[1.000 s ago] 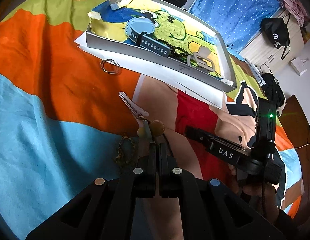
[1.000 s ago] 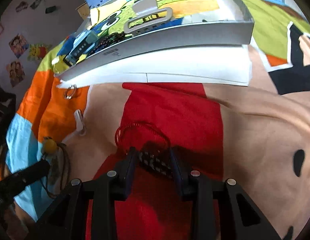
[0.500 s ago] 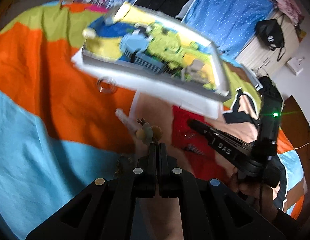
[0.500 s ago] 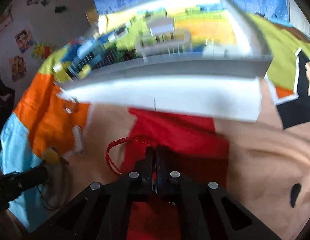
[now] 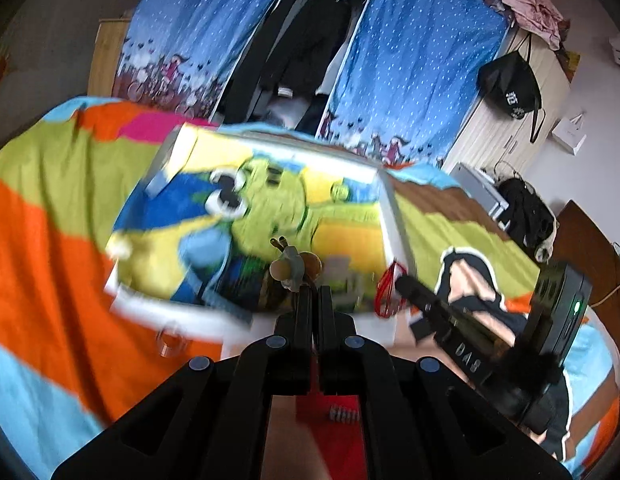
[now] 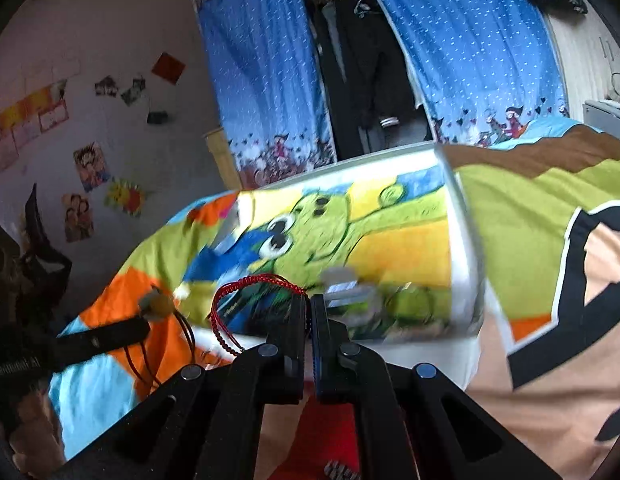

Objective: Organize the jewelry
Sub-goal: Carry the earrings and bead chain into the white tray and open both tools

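My left gripper is shut on a necklace with tan beads; its dark cord hangs below the left gripper in the right wrist view. My right gripper is shut on a red braided cord bracelet, whose loop sticks out to the left. The same right gripper shows with the red bracelet in the left wrist view. Both grippers hover at the near edge of a shallow white tray lined with a green cartoon picture, also blurred as the tray.
Blurred jewelry pieces lie in the tray's near part. A metal ring lies on the colourful bedspread left of the tray. A small beaded piece shows low over the red patch. Blue curtains hang behind.
Both grippers rose from the bedspread and tilted up toward the tray. The right gripper shut and lifted the red bracelet; the left carried its bead necklace up.
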